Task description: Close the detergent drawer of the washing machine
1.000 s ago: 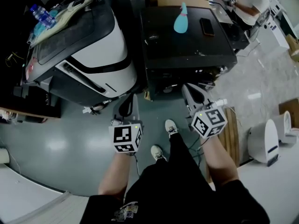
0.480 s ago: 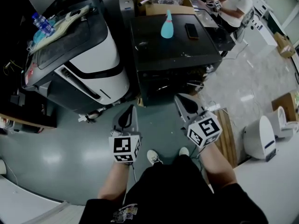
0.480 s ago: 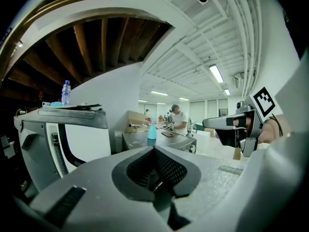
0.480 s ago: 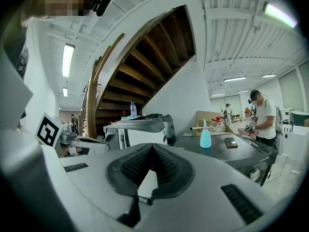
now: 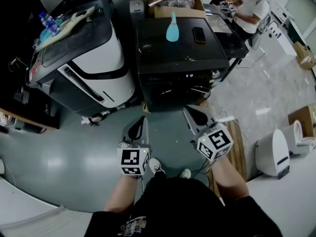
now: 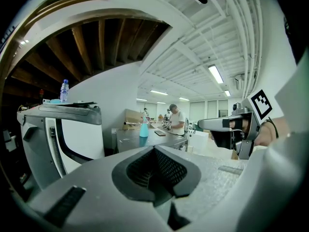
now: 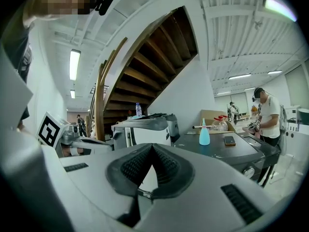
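Left claw (image 5: 141, 121) and right claw (image 5: 189, 111), both pinched shut on nothing, have shifted with the stepping person yet hang well short of the black box-shaped washing machine (image 5: 168, 58), so closing has not begun.

Glossy grey floor (image 5: 64, 152), wooden staircase (image 7: 154, 66)
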`<state>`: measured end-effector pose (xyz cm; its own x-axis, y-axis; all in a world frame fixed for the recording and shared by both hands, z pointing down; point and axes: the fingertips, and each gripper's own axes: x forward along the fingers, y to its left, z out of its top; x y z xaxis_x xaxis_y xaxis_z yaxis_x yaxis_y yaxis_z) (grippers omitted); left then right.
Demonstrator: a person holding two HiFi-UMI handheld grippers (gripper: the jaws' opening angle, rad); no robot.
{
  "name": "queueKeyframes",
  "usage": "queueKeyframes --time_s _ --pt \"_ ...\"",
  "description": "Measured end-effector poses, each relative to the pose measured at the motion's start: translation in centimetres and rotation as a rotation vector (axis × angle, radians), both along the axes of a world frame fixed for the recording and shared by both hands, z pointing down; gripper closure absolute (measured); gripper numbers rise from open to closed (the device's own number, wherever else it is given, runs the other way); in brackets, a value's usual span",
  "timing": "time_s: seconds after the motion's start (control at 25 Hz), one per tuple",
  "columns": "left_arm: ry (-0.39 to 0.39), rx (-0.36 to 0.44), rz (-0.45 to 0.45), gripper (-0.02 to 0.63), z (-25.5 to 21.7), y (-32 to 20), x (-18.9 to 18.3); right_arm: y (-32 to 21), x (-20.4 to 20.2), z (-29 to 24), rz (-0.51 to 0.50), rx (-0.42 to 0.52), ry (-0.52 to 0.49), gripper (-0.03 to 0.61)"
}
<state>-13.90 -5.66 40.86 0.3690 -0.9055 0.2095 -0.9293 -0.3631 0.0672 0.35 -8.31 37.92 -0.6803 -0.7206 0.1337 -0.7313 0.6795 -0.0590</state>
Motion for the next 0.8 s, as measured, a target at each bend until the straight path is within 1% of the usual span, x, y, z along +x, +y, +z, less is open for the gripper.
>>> queueKeyframes --time_s 0.2,0.32,0.48,0.64,0.8 --pt "-0.002 -0.016 -0.024 0.611 0.2 2.7 3.9 2.4 3.5 0.4 -0.036 -0.007 -0.014 0.580" --pt "0.020 -0.021 -0.018 0.611 0.0 4.8 6.3 4.0 5.5 0.4 -0.049 -0.007 -0.025 0.580" --pt "0.019 -0.014 -0.010 0.611 -0.4 7.4 9.2 6.5 7.9 0.4 -0.065 -0.001 -0.042 0.580" --pt "0.015 -0.016 -0.014 0.611 -0.4 10.0 11.4 9.0 9.7 0.3 -0.074 -0.015 -0.041 0.580" --pt "0.012 -0.024 -0.017 0.611 0.2 12.4 12.7 11.0 10.8 0.6 -0.089 -0.014 -0.041 0.580"
